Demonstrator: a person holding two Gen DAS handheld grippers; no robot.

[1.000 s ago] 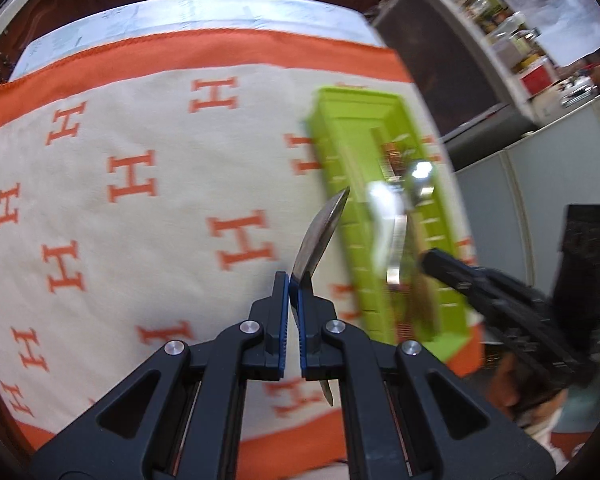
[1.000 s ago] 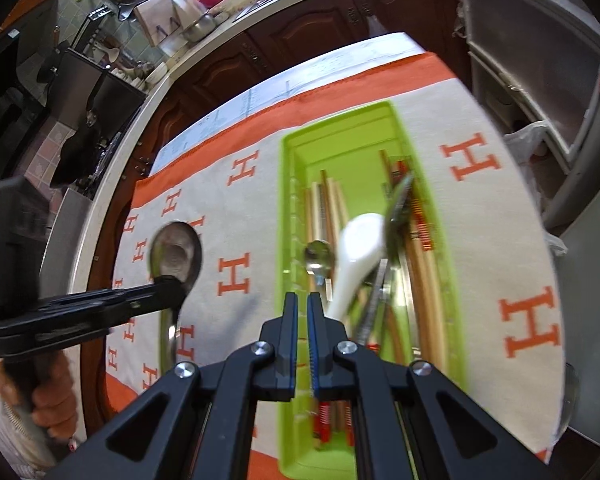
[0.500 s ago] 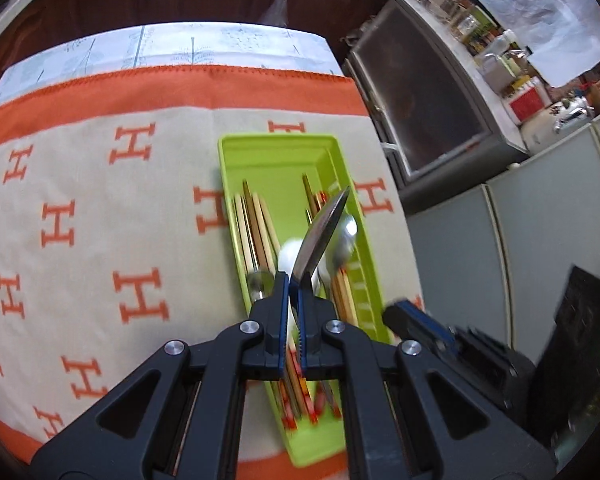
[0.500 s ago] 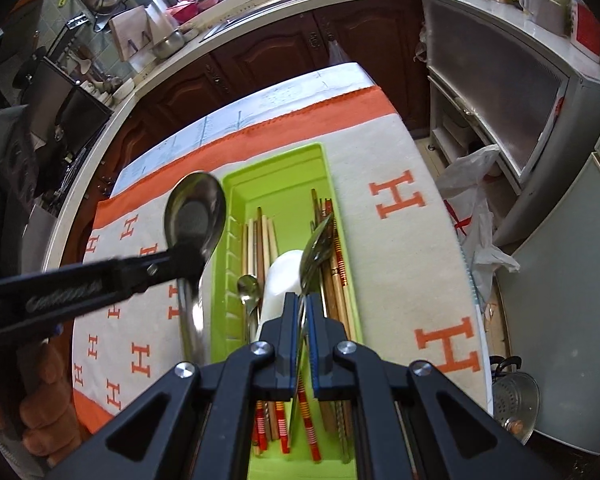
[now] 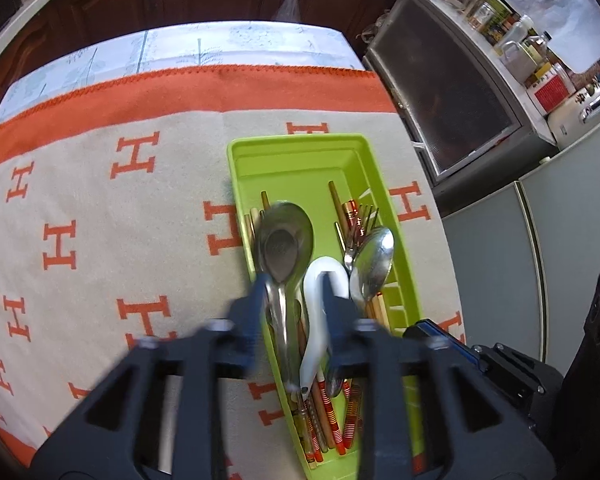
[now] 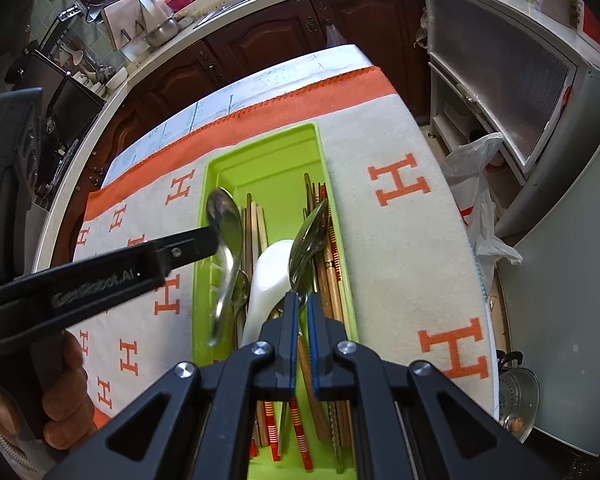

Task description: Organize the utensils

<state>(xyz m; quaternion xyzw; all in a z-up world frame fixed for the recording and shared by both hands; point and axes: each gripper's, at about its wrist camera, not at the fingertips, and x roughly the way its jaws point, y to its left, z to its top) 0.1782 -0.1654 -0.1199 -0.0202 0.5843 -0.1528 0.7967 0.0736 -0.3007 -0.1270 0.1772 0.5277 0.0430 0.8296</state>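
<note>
A cream tablecloth (image 5: 100, 184) with orange H marks and an orange border is seen over the table. Dark wooden cabinets (image 6: 260, 48) are noted behind. A white plastic bag (image 6: 476, 184) and a steel colander (image 6: 518, 396) are seen on the floor.

The long lime-green plastic tray (image 6: 336, 216) looks smooth and glossy. Inside it, the large steel spoon (image 5: 286, 242) shines like a mirror beside a glossy white ceramic spoon (image 6: 268, 276). Under the tray, the beige-and-orange cloth (image 5: 100, 184) looks matt and softly napped.

"GenRobot.AI" on the left gripper (image 6: 216, 236); orange "H" letters across the cloth (image 6: 400, 240).
</note>
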